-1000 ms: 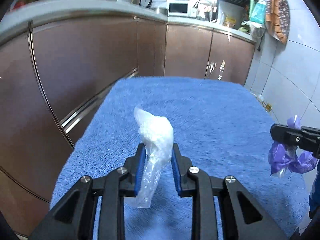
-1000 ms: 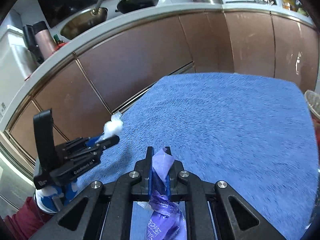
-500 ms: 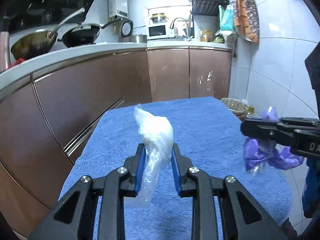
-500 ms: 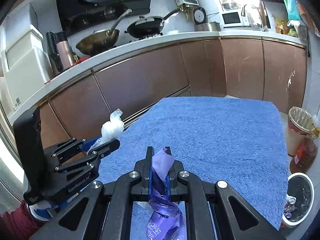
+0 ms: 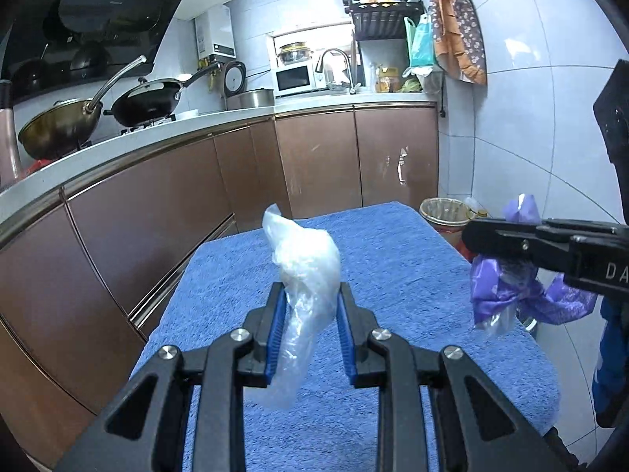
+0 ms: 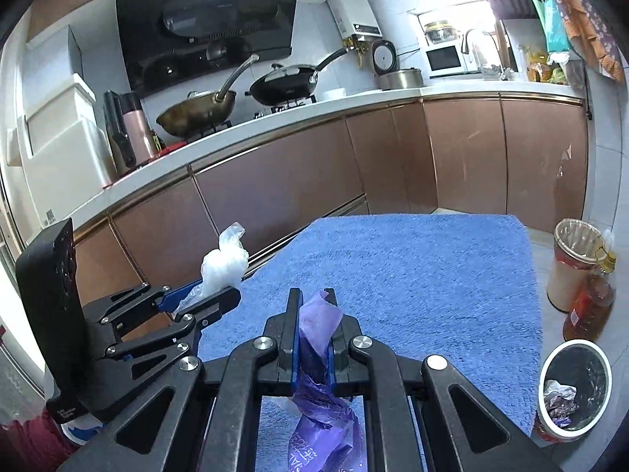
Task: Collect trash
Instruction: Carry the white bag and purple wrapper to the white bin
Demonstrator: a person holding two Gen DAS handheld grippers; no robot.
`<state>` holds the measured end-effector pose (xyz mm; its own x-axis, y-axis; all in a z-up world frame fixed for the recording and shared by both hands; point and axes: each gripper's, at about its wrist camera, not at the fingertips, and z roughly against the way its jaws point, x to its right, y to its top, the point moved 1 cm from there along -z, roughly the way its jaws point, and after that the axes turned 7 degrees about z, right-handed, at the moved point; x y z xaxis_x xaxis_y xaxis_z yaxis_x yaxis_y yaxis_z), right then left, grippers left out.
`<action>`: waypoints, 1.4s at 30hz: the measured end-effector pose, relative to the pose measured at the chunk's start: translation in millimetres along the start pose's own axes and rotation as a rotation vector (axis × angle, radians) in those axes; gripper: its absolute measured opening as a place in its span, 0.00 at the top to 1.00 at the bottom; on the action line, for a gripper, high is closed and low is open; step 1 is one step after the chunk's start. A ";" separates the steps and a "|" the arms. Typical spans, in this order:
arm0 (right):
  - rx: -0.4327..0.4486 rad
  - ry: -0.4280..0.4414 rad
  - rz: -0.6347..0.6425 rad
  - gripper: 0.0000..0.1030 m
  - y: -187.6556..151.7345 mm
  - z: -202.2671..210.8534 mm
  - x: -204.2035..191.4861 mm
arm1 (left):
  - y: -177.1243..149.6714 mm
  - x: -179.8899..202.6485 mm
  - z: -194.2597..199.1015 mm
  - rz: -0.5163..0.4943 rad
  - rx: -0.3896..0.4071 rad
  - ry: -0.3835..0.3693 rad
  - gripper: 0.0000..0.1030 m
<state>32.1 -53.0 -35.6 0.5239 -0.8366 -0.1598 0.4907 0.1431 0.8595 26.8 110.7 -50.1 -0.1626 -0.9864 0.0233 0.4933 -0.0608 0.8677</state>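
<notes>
The left gripper (image 5: 308, 306) pinches a crinkled clear plastic bag (image 5: 304, 271); the right gripper (image 6: 312, 314) clamps a crumpled purple plastic bag (image 6: 318, 326) above the fuzzy blue towel-covered tabletop (image 6: 424, 275).

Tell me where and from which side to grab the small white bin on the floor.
Grip the white bin by its rim, from above: it stands upright and open-topped beside the blue mat, and its round wall looks too wide to pinch.

Your left gripper (image 5: 308, 310) is clamped on a crumpled clear plastic bag (image 5: 304, 267) above the blue towel (image 5: 393, 271) — to its right, your right gripper (image 5: 477, 242) pinches a purple plastic wrapper (image 5: 499, 291), with a lined wastebasket (image 5: 444, 216) beyond.
</notes>
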 end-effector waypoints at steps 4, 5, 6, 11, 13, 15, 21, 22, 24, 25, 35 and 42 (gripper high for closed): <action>0.025 -0.012 -0.020 0.91 0.6 12.0 11.7 | 5.9 12.4 -3.2 -0.021 -0.002 -0.004 0.77; 0.030 -0.017 -0.023 0.91 0.6 13.9 13.0 | 8.0 17.4 -4.2 -0.028 -0.002 -0.006 0.77; 0.037 -0.023 -0.026 0.91 0.3 17.0 16.6 | 9.3 19.8 -5.7 -0.033 -0.003 -0.008 0.77; 0.064 -0.057 -0.051 0.91 -1.0 28.1 36.8 | 18.1 46.1 -19.2 -0.074 -0.020 -0.030 0.77; 0.072 -0.073 -0.065 0.91 -2.4 32.4 47.4 | 20.7 57.0 -26.2 -0.089 -0.029 -0.043 0.77; 0.080 -0.097 -0.080 0.91 -4.0 36.1 59.4 | 22.8 70.1 -34.9 -0.108 -0.042 -0.060 0.77; 0.100 -0.187 -0.140 0.91 -19.2 51.7 108.9 | 24.0 117.4 -67.0 -0.168 -0.096 -0.122 0.77; 0.102 -0.200 -0.153 0.91 -22.2 54.2 118.0 | 24.5 130.3 -76.2 -0.182 -0.113 -0.143 0.77; 0.106 -0.242 -0.185 0.91 -30.7 60.0 140.1 | 24.3 150.9 -89.5 -0.203 -0.136 -0.173 0.77; 0.108 -0.260 -0.200 0.91 -35.0 62.4 150.4 | 24.0 163.7 -97.6 -0.216 -0.150 -0.193 0.77; 0.069 -0.440 -0.382 0.91 -93.2 80.6 267.0 | 20.2 284.0 -184.0 -0.261 -0.309 -0.407 0.77; -0.014 -0.529 -0.484 0.90 -135.5 62.2 338.6 | 12.0 348.0 -261.8 -0.174 -0.488 -0.529 0.76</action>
<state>99.8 -388.5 -175.9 -0.1603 -0.9518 -0.2616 0.5937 -0.3047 0.7448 199.8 -273.2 -161.5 -0.6023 -0.7584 0.2489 0.7267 -0.3919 0.5643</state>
